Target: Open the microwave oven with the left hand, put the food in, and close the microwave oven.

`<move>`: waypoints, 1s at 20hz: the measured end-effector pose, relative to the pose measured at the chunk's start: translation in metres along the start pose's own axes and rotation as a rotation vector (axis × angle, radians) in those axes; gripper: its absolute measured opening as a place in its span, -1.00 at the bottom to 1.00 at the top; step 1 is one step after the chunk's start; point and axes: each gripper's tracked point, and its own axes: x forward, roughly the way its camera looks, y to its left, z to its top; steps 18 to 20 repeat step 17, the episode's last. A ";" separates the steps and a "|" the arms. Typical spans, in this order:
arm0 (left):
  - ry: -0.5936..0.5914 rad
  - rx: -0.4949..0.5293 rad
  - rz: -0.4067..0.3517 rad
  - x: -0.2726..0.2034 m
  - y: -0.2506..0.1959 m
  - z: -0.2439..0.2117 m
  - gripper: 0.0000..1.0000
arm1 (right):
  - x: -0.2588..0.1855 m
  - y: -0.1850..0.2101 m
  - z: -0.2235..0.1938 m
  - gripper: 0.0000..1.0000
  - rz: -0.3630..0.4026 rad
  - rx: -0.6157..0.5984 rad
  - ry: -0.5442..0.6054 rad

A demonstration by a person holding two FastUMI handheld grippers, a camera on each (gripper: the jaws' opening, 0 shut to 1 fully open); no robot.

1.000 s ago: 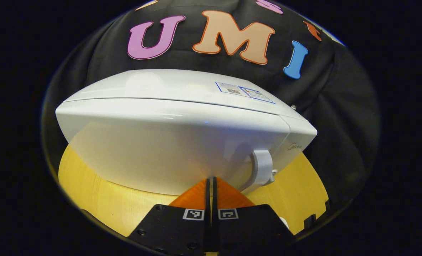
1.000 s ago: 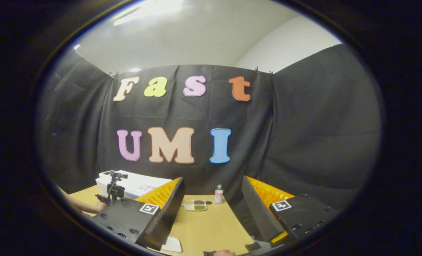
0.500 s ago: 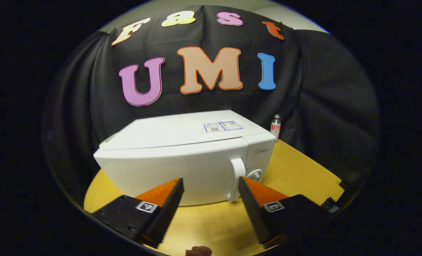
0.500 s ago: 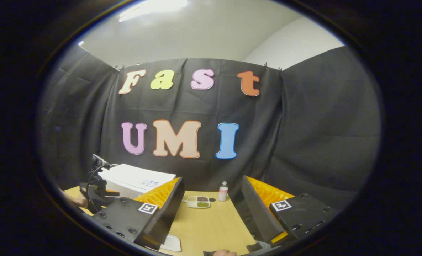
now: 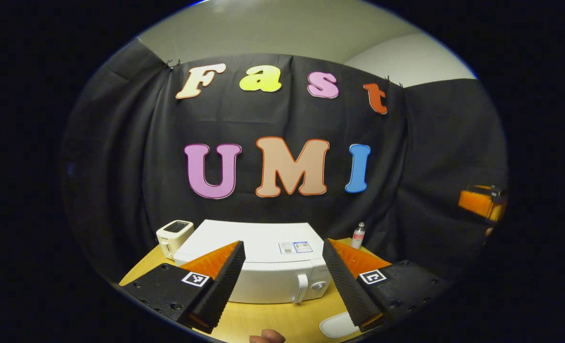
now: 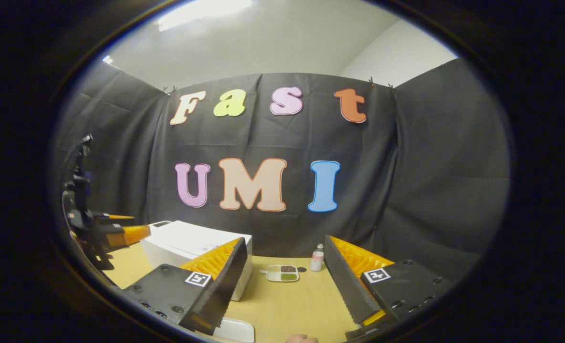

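Note:
The white microwave (image 5: 263,271) stands on the wooden table with its door closed and its handle (image 5: 301,288) at the door's right side. My left gripper (image 5: 282,247) hangs open well back from it and above table level, holding nothing. My right gripper (image 6: 282,243) is open too, with nothing between its fingers. Past it, the food tray (image 6: 282,273), a small white dish with divided portions, lies on the table right of the microwave (image 6: 187,240). The left gripper (image 6: 120,234) shows at the far left of the right gripper view, and the right gripper (image 5: 480,202) at the far right edge of the left gripper view.
A white toaster (image 5: 175,233) stands left of the microwave. A small bottle (image 6: 317,259) stands behind the food tray near the cloth wall. A flat white plate (image 5: 337,326) lies near the table's (image 6: 287,305) front edge. A fingertip (image 5: 266,337) shows at the bottom.
My left gripper, shut right at the microwave door beside the handle a second ago, has opened and drawn back and up. The door stays closed. The right gripper has barely shifted.

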 end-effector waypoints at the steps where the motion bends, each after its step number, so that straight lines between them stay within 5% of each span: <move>1: -0.024 -0.020 0.002 -0.007 -0.002 0.015 0.98 | 0.003 0.001 0.001 0.84 0.002 0.016 0.004; 8: -0.150 0.049 0.043 -0.035 -0.011 0.090 0.86 | 0.013 -0.007 0.023 0.84 -0.015 0.074 -0.034; 9: -0.154 0.040 0.041 -0.037 -0.014 0.093 0.90 | 0.012 -0.008 0.028 0.99 -0.017 0.071 -0.044; 10: -0.149 0.030 0.043 -0.038 -0.015 0.092 0.89 | 0.011 -0.008 0.031 0.84 -0.015 0.070 -0.054; 20: -0.122 0.031 0.043 -0.046 -0.022 0.085 0.86 | 0.000 -0.011 0.037 0.84 -0.015 0.068 -0.065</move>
